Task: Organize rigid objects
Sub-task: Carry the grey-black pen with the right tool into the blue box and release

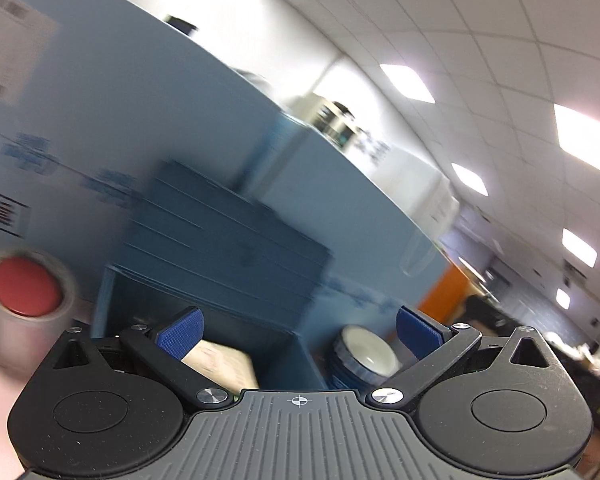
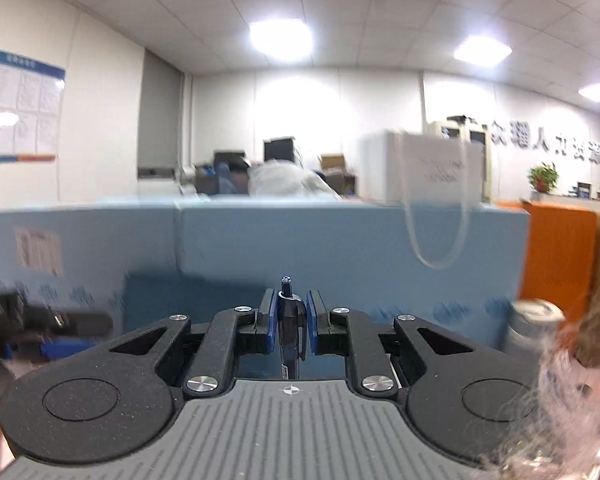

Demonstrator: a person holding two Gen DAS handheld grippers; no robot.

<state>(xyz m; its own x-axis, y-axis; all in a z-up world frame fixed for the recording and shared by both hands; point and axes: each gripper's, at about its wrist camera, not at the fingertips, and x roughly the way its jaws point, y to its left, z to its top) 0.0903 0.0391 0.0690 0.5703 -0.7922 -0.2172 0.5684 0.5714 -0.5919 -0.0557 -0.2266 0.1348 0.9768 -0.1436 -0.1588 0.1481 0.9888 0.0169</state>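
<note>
On the left, a blurry tube with a red cap (image 1: 26, 290) sits beside the blue box (image 1: 204, 272). The left gripper (image 1: 298, 330) is wide open with nothing in it. A round jar (image 1: 364, 356) sits to its right. The right gripper (image 2: 291, 320) squeezes a black pen (image 2: 290, 328), pointing up between its pads.

pen (image 2: 289, 320) between right claw (image 2: 291, 322) pads, tip far | drawer unit (image 1: 220, 240) ahead of left claw (image 1: 298, 332) | jar (image 1: 364, 354) right of unit | partition (image 1: 140, 100) behind
</note>
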